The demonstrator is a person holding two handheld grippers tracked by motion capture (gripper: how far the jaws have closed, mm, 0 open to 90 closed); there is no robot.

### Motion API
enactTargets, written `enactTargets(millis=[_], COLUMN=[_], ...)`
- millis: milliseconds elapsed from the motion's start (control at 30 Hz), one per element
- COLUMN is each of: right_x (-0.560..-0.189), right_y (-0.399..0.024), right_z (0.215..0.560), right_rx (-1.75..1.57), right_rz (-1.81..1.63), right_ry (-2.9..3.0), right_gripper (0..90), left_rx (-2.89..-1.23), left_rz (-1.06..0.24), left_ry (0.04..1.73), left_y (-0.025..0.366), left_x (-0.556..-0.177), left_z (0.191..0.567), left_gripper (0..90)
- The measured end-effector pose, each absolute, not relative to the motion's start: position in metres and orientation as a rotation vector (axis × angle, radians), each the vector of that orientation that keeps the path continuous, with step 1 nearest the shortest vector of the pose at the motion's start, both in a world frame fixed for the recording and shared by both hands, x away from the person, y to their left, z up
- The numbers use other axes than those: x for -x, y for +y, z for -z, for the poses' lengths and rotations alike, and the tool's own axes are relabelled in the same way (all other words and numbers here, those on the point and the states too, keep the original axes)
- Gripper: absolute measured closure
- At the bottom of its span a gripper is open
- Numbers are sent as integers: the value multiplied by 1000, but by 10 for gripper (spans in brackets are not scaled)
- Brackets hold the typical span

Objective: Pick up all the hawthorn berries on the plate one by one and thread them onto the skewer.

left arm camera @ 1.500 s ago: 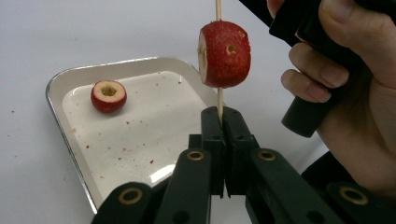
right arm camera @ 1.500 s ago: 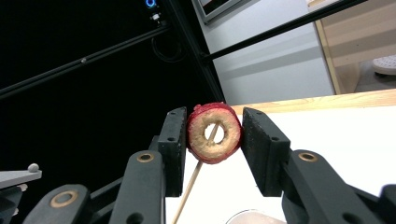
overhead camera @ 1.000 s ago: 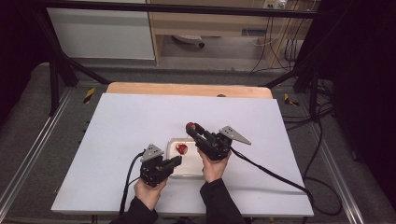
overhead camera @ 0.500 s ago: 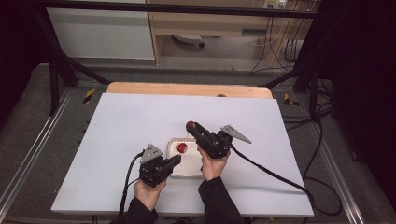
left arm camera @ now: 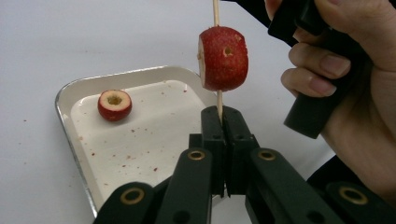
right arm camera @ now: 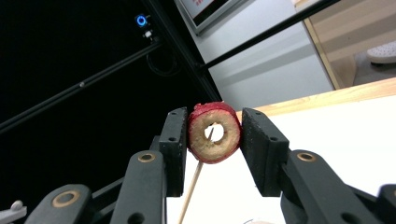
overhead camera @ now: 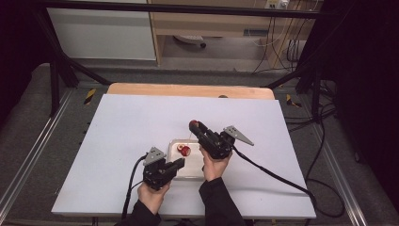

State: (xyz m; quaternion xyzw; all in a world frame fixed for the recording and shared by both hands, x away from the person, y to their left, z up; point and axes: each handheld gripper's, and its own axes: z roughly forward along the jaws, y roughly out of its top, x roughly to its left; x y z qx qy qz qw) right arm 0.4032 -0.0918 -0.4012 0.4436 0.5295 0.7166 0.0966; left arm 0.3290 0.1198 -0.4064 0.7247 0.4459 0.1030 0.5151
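Little has changed over the last second. The left gripper (left arm camera: 219, 119) has edged only slightly and the right gripper (right arm camera: 214, 133) sits where it was, in the high view holding the same pose above the tray (overhead camera: 175, 142). That steadiness suggests the threading is at its fine stage, with the skewer tip lined up in the fruit's hole rather than being pushed through.

The left gripper is clenched on the wooden skewer (left arm camera: 216, 11), which rises straight up from between its jaws. The right gripper is grasping 1 cored red fruit (right arm camera: 214, 132), pressed between both pads, and the skewer runs into the fruit's bore. A 2nd cored fruit (left arm camera: 114, 104) lies in the tray, ahead and to the left of the left gripper.

The skewer's upper end is cut off at the frame edge in the left gripper view. How far its tip has passed through the fruit is hard to make out.
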Motion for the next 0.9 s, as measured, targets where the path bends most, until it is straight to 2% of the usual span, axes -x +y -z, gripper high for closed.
enactTargets(millis=[333,700,900], right_x=[-399,-390,-386], right_y=[-93,-85,-83], right_z=[399,412,417], right_rx=[-1311,-1322,-1305], right_rz=[-2138,-2112,-2086], right_ry=[1591,1702,1734], right_gripper=[629,631,622], left_rx=[-1707,-1685,-1729], left_rz=[-245,-250,-252], left_ry=[1085,1105,1087], left_y=[118,120,122], left_x=[-328,-338,-344], left_z=[406,402,403], left_gripper=[889,889,887])
